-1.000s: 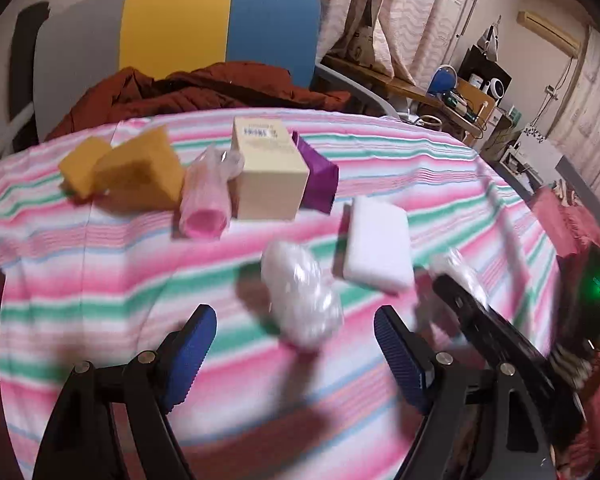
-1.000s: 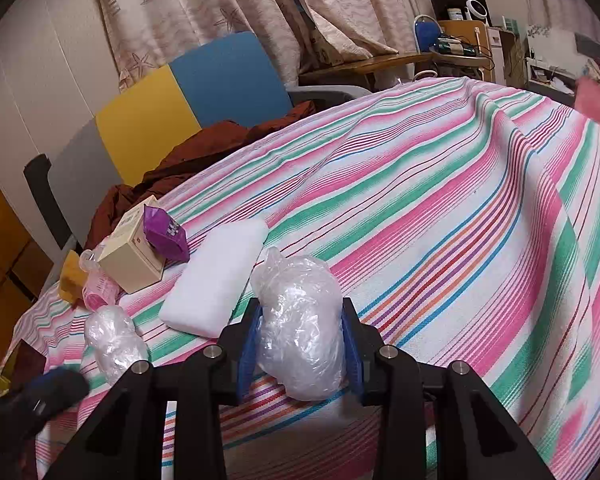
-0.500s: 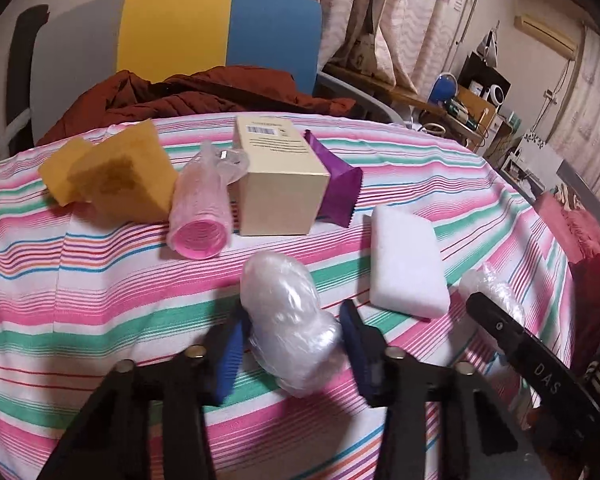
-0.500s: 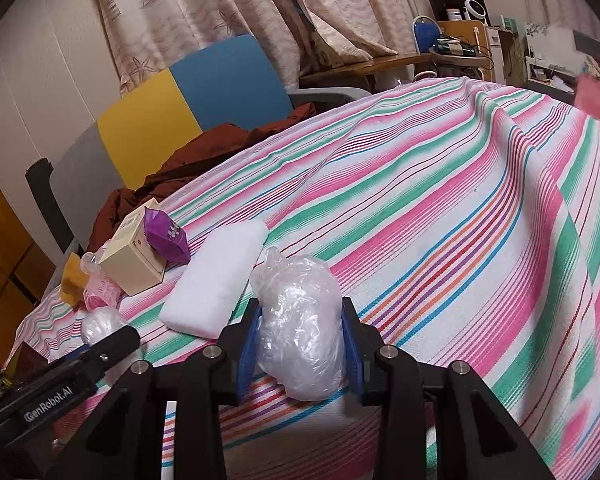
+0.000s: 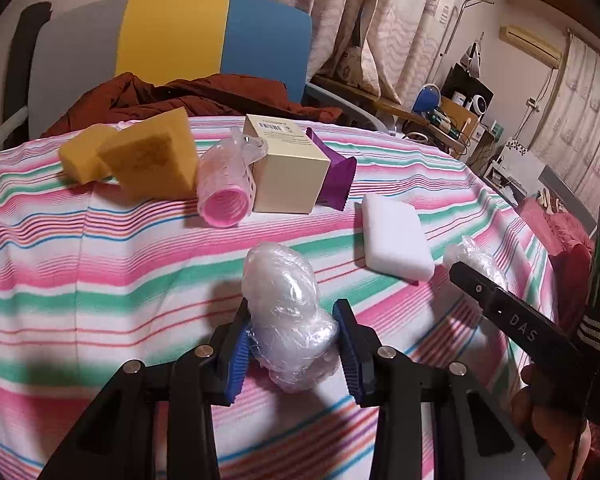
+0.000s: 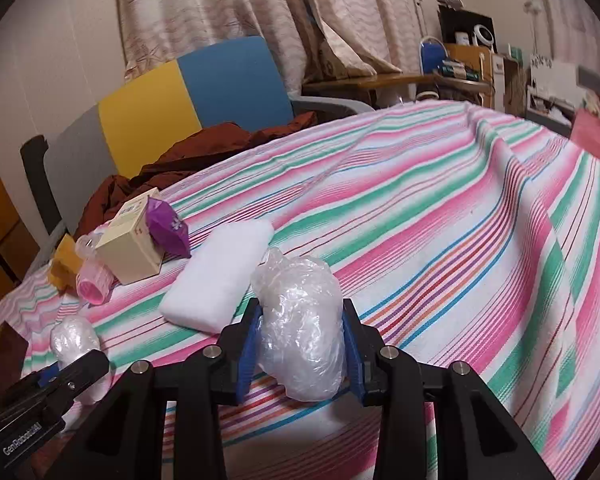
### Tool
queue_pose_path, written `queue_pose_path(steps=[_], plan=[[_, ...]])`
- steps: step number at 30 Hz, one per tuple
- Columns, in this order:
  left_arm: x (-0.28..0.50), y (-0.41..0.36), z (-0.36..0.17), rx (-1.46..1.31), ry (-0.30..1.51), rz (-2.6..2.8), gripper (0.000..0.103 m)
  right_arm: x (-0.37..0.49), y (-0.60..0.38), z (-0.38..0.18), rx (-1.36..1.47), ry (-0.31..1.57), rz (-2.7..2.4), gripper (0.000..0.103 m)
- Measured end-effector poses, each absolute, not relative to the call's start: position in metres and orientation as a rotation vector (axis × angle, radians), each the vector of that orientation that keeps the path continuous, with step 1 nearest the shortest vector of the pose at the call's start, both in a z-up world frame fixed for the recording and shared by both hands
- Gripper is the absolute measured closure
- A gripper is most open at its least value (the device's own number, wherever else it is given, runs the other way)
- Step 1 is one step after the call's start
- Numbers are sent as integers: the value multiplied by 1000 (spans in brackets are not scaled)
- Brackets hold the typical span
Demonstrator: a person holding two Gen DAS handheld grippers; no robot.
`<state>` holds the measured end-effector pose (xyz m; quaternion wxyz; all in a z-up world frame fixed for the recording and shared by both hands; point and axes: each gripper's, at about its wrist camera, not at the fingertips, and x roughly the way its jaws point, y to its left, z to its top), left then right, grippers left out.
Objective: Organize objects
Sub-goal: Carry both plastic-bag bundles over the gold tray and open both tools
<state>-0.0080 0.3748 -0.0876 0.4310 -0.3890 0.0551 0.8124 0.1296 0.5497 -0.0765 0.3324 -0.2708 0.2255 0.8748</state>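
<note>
On the striped tablecloth (image 5: 100,280) my left gripper (image 5: 292,344) is closing its jaws on a crumpled clear plastic bundle (image 5: 284,300), and the blue pads (image 5: 236,360) press its sides. That bundle (image 6: 74,334) and the left gripper (image 6: 76,364) also show at the lower left of the right wrist view. My right gripper (image 6: 300,348) is shut on a second clear plastic bundle (image 6: 300,312) resting on the cloth. From the left wrist view, this right gripper (image 5: 472,280) and its bundle (image 5: 476,252) appear at the right.
A white sponge (image 5: 396,240) lies between the two bundles. Behind stand a beige box (image 5: 288,168), a pink roller (image 5: 226,192), a purple packet (image 5: 336,184) and two yellow sponges (image 5: 152,160). A brown jacket (image 5: 204,96) lies on the chair (image 5: 172,36) beyond the table.
The left gripper came forward and down over the plastic bundle, and its wide jaws closed onto it. The right gripper stayed still, holding its bundle.
</note>
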Motion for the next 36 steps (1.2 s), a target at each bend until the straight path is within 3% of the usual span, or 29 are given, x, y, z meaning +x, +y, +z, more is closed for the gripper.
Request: queue_pose_path(steps=[14,22,36], plan=[[4,336,-90,-958,62,2012,65,127,493,-72,-784,532,2382,65],[38,311,-82,-860,184,2021,64,119,458,-55,-799,514,2470,65],[51,206,-48,-834,-28,2058,64,104,394,-47,-870,556,2590,65]])
